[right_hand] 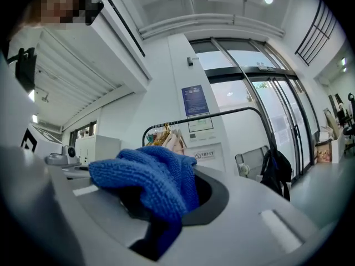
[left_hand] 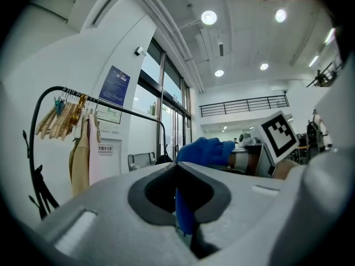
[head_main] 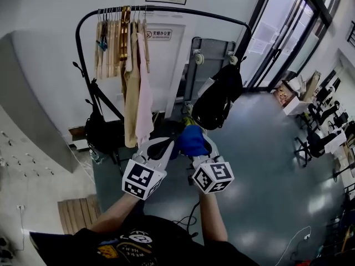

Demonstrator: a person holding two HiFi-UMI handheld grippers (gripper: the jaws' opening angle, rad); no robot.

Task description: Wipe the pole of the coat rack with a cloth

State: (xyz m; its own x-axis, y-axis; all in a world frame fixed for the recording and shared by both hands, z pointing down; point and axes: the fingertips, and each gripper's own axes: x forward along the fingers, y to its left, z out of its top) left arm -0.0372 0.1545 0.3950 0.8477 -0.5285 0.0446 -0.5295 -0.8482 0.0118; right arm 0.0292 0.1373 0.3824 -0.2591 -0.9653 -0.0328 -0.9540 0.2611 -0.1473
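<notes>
1. Two hand-held grippers sit close together low in the head view, with one blue cloth (head_main: 191,140) stretched between them. The left gripper (head_main: 161,146) has its jaws pressed together on a thin blue edge of the cloth. The right gripper (head_main: 199,148) is clamped on a thick bunched fold that spills over its jaws.

2. The coat rack (head_main: 89,98) stands ahead of both grippers and well apart from them, so nothing touches it yet. Its pole (head_main: 183,10) is a single black tube bent into an arch. The long top run lies crosswise to the person, from left to right, and curves down into an upright at each end.

3. I judge that the cloth must travel forward and up to reach the top run. The right upright lies more in line with the right gripper and the left upright with the left gripper. Neither gripper is clearly the nearer.

4. The cloth looks like a soft, knobbly knit and hangs limp where it is not pinched. The pole looks smooth, round and hard, probably painted metal.

5. Wooden hangers (head_main: 111,37) crowd the left part of the top run, with a beige garment (head_main: 132,93) and a pink garment (head_main: 145,93) hanging from them. A black bag (head_main: 216,101) hangs near the right end. The stretch of pole between these is bare.

6. The floor (head_main: 266,165) is smooth, grey and glossy.
</notes>
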